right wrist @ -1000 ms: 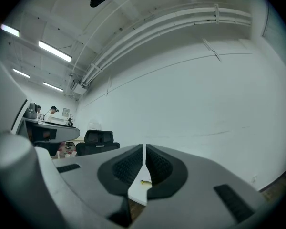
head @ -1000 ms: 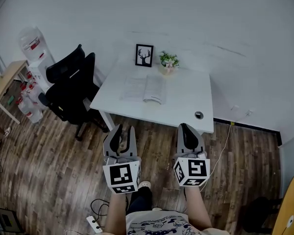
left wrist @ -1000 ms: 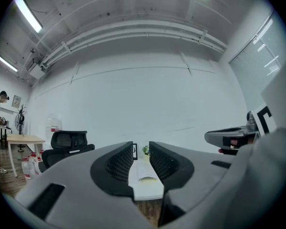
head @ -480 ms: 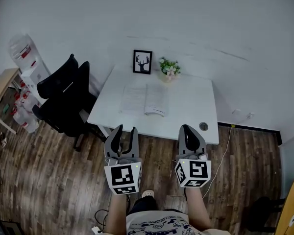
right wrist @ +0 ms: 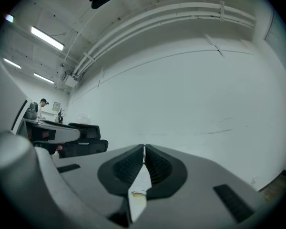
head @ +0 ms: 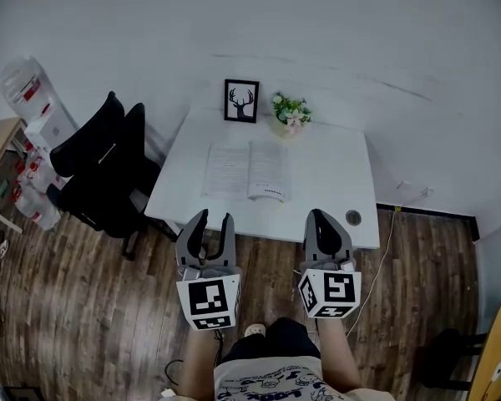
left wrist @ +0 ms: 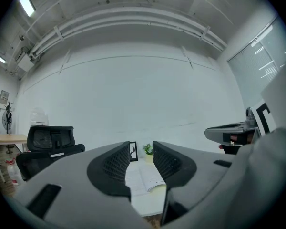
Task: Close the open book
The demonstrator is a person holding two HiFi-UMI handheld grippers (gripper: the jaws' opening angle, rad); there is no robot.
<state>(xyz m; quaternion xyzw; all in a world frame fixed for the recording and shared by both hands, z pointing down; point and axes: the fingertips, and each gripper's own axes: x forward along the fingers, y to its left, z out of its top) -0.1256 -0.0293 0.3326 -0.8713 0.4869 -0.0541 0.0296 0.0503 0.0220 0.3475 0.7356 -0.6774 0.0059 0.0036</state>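
Open book [head: 246, 171] lies flat near the middle of the white table [head: 334, 170], pages up, spine running away from me; not closed yet, and I'd say the task proper hasn't started. Behind it at the wall: framed deer print [head: 241, 100] and small potted plant [head: 289, 111], both apart from the book, so a swinging half should miss them; cable grommet [head: 353, 217] sits at the near right corner, also out of the way.

Left gripper [head: 215, 220] is over the wooden floor [head: 83, 307], just short of the table's near edge, pointing level at the book; jaws stand partly apart with nothing in them, only the distant book showing through the gap; my guess is they're held open to take a page edge or cover. Right gripper [head: 320, 217] is alongside on the same heading; jaws closed tip to tip, holding nothing I can see; a closed tip would serve as a pusher or hold-down.

Black office chair [head: 100, 170] is at the table's left end, water dispenser [head: 29, 90] beyond it; neither blocks the near-side approach. Next I need to reach the table; the risk I see is loose pages fanning instead of the whole half flipping.
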